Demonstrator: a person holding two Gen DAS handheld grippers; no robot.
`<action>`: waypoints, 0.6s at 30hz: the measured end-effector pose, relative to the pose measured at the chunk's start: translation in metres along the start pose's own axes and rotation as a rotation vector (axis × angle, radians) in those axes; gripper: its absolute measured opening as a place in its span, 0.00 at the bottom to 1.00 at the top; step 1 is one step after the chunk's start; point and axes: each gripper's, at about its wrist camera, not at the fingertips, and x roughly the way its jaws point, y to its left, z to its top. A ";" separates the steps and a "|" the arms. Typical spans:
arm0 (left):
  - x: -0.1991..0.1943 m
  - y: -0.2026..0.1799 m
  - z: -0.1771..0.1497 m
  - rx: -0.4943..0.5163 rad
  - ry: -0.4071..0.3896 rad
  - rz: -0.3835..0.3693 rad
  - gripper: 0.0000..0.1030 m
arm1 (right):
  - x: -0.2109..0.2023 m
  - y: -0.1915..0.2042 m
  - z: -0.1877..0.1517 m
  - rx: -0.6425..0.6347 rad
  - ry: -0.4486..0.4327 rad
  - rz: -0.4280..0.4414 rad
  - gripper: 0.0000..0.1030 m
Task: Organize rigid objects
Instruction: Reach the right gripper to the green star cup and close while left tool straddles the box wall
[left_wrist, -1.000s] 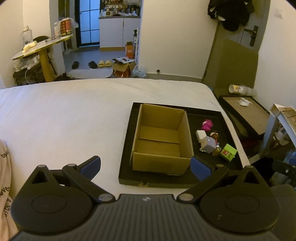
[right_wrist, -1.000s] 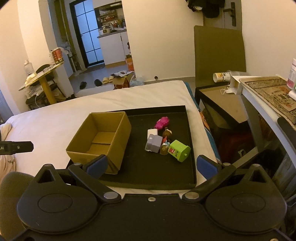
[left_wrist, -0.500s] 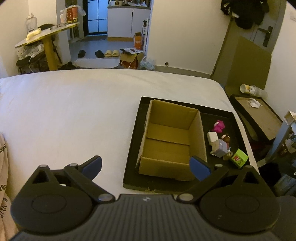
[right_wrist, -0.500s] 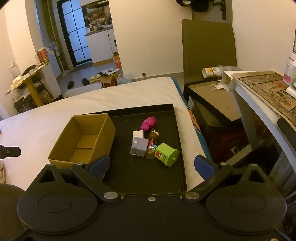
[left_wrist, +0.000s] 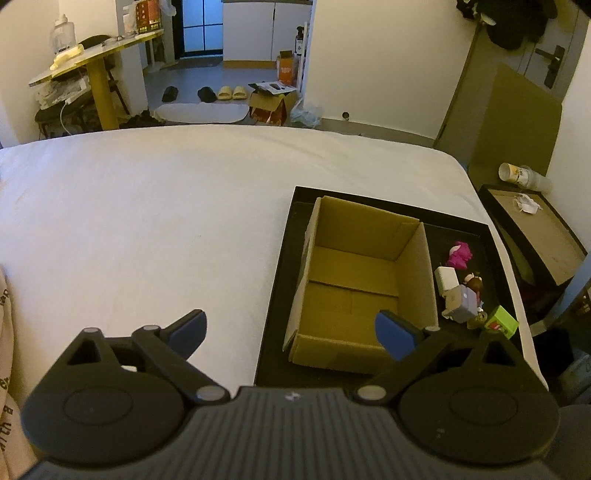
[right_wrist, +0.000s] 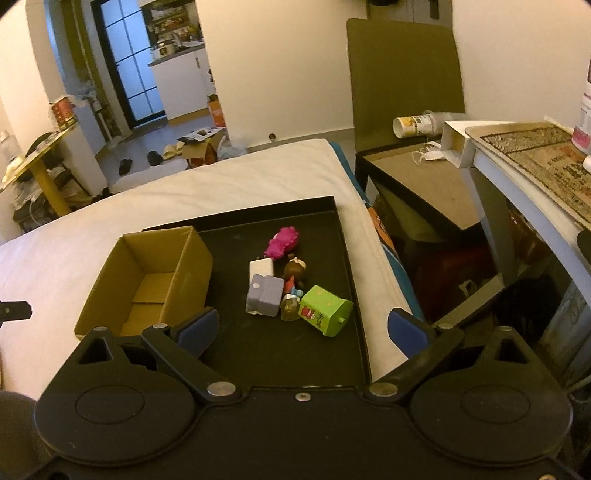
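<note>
Both tools released, empty. Toys (right_wrist: 291, 288) lie directly ahead of right tool (right_wrist: 301, 328); left tool (left_wrist: 291, 328) faces box (left_wrist: 354, 280).

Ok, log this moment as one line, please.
phase: approach | left gripper: open, jaws just closing slightly, nothing between | right gripper: open, nothing between | cardboard box: holds nothing | toys: on black tray

A lived-in home, a small flat's bedroom: a white-sheeted bed (left_wrist: 184, 221) fills the room, slippers (left_wrist: 231, 92) lie on the floor by a doorway to a kitchen with white cabinets (left_wrist: 266, 29), and dark clothes (left_wrist: 517, 22) hang on the door.
</note>
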 end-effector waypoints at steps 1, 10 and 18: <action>0.003 0.000 0.002 0.003 0.004 -0.002 0.91 | 0.002 0.000 0.000 0.005 -0.001 0.001 0.95; 0.027 0.003 0.016 -0.015 0.034 0.012 0.78 | 0.025 -0.001 0.005 0.032 0.012 -0.030 0.94; 0.050 0.004 0.024 -0.017 0.077 0.022 0.65 | 0.046 -0.002 0.008 0.044 0.039 -0.053 0.91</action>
